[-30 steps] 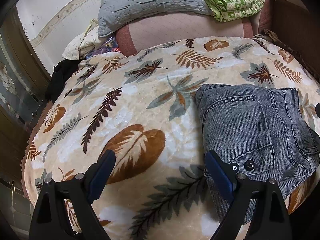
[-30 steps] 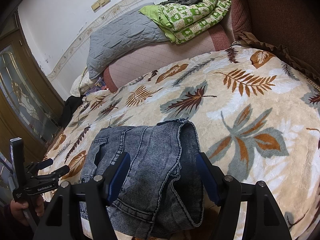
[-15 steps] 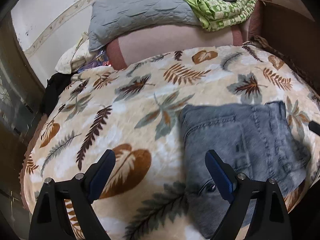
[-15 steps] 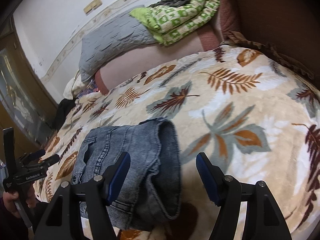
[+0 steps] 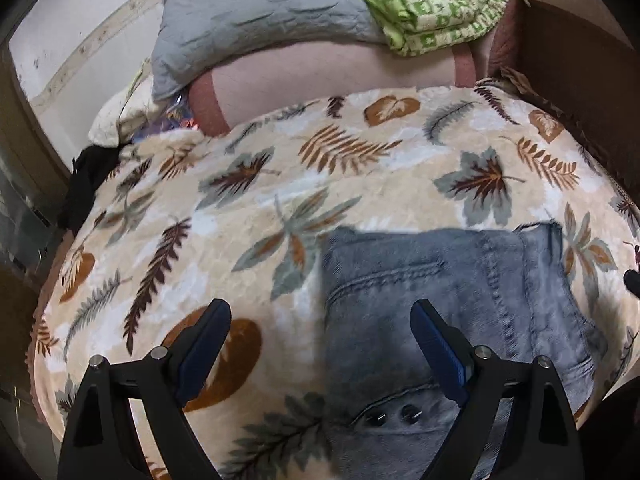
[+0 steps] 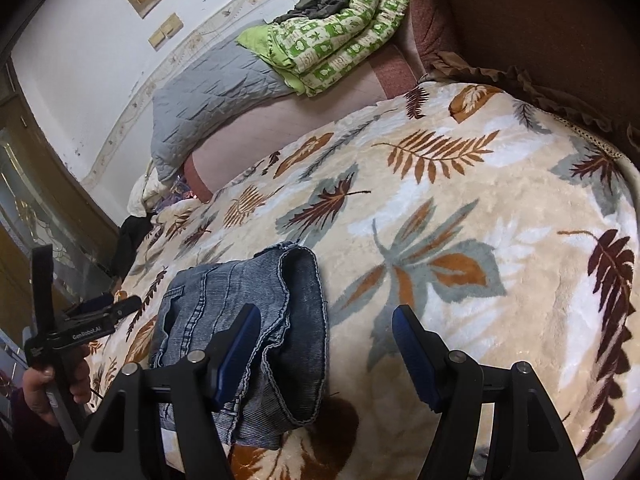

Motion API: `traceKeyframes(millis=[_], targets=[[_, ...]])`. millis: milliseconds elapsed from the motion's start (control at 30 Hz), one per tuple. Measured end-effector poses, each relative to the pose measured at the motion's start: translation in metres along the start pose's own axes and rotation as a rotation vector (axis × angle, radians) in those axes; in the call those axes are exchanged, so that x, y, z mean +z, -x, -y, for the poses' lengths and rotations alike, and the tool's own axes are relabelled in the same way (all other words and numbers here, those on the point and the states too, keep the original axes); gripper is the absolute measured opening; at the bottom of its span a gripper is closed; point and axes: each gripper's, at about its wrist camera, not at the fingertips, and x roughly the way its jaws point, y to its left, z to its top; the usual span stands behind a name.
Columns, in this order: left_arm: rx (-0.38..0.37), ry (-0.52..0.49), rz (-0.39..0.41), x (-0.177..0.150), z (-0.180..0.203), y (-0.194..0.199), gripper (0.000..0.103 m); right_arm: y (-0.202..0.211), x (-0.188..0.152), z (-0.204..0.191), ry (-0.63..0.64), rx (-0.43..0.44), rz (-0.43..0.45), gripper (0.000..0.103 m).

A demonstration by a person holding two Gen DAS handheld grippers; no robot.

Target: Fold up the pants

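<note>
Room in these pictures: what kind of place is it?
Most likely a bedroom in a home. A plush beige blanket with a leaf print covers what looks like a bed, a quilted grey pillow and a folded green-and-white patterned quilt lie at its head, and folded blue denim pants rest on top.

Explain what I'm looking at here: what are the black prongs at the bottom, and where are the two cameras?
No robot: a person holds two handheld grippers, each with a fisheye camera looking along its blue-padded fingers. One view shows the left gripper, the other the right gripper; the left one also appears there in the person's hand. Both are open and hold nothing. On the leaf-patterned beige blanket lie folded grey-blue denim pants. Behind are a grey quilted pillow and a green patterned quilt.
</note>
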Motion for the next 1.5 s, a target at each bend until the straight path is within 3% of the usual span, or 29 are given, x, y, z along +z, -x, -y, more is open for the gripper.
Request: traceKeyframes(millis=[300,633,767,1000,1233,1500], targets=[[0.042,-0.013,-0.107,-0.034,-0.067,-0.021,0.091,-0.017,0.005,-0.002,-0.033,0.042,-0.137,0.076],[-0.236,0.034,-0.165,-0.022,-0.041,-0.061,0.091,-0.100,0.007,-0.007,-0.112,0.143,-0.411,0.076],[-0.223,0.070,-0.136,-0.017,-0.043,-0.054,0.091,-0.092,0.009,-0.015,-0.073,0.134,-0.371,0.076],[-0.082,0.026,-0.061,-0.013,-0.044,-0.033,0.091,-0.092,0.006,-0.019,-0.064,0.120,-0.359,0.076],[-0.060,-0.002,-0.001,-0.011,-0.042,-0.013,0.091,-0.085,0.007,-0.027,-0.058,0.136,-0.338,0.076],[-0.058,0.005,0.010,-0.008,-0.041,-0.008,0.091,-0.086,0.008,-0.026,-0.056,0.126,-0.336,0.076]])
